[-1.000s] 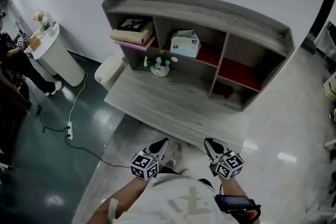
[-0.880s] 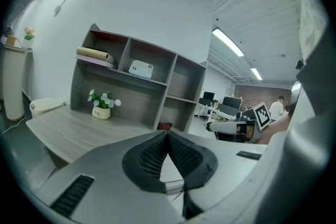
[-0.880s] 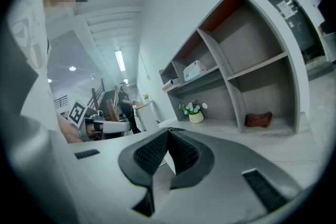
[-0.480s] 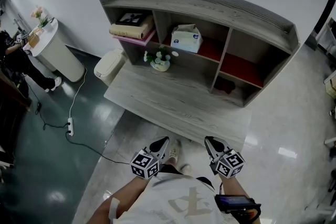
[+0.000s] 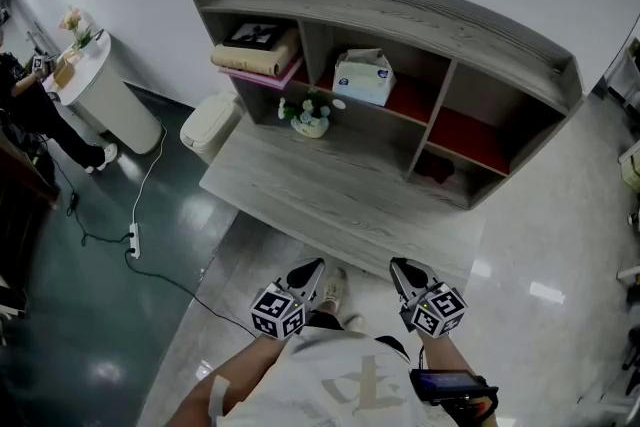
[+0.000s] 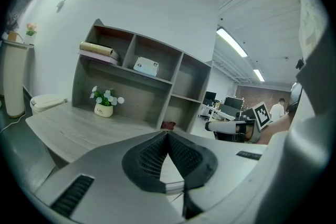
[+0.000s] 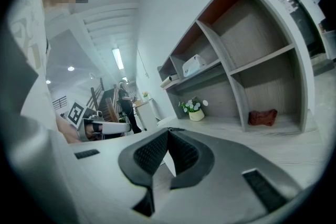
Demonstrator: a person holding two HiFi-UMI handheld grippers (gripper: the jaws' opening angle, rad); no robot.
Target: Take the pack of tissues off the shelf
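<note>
Left hand-held gripper [image 5: 311, 267], right hand-held gripper [image 5: 398, 268] pinched shut, empty, low in frame. Reaching like that probably shoves tissue pack [image 5: 362, 78], upper centre, deeper into shelf [image 5: 400, 7].

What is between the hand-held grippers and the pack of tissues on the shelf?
Nothing visible. The pack of tissues sits in the open-fronted upper middle compartment of the shelf; only the desk top lies between it and the left hand-held gripper and right hand-held gripper. The flower pot stands lower left, clear of the opening.

Matt grey wood-grain shelf [image 5: 420, 15] and desk top [image 5: 330, 200], glossy reflective floor [image 5: 545, 260], pack of tissues [image 5: 362, 78] in crinkled wrapper, left gripper [image 6: 168, 134] and right gripper [image 7: 168, 131] matt grey plastic, ribbed black pads [image 6: 152, 157].
</note>
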